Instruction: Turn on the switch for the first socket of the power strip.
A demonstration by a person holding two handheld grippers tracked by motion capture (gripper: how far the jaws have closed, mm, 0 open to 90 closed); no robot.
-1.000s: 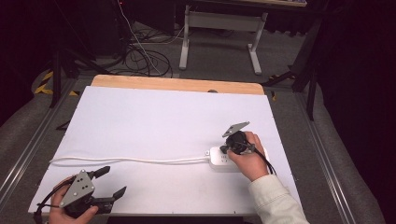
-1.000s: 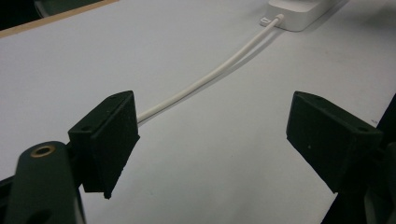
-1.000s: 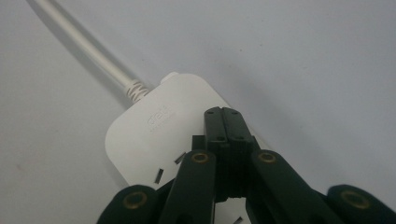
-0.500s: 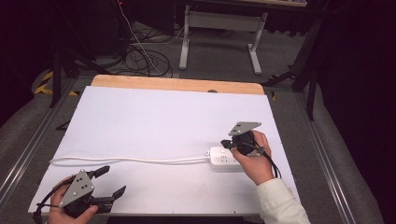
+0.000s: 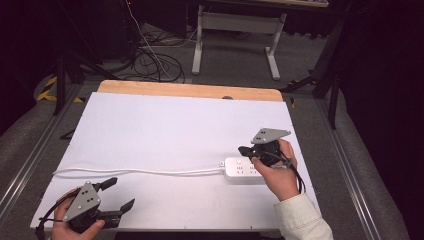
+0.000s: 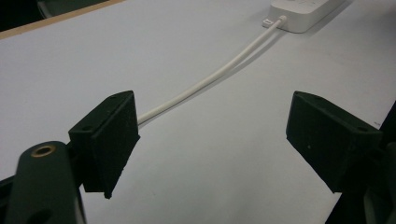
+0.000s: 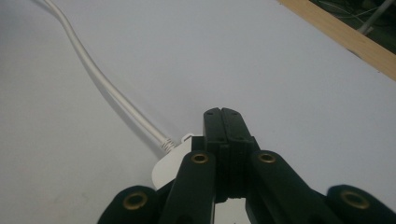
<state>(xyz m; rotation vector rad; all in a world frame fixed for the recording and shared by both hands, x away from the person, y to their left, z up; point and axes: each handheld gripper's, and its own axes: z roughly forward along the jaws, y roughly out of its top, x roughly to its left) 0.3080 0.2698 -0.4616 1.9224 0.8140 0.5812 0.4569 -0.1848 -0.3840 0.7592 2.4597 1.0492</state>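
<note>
The white power strip [image 5: 243, 170] lies near the right edge of the white table [image 5: 165, 130], its cord [image 5: 135, 171] trailing left. The right gripper [image 5: 246, 149] hovers just above it with jaws clenched on nothing (pads flat together). The left gripper [image 5: 114, 192] rests at the near left corner, jaws released and wide. A careless sweep could snag the cord and drag the strip askew.

The high view looks forward and down over the whole table [image 5: 165, 125]. The left gripper view sits low at the near left corner, facing along the cord [image 6: 205, 81] toward the power strip [image 6: 306, 11] — the right gripper view hovers close above that strip [image 7: 170, 163].
</note>
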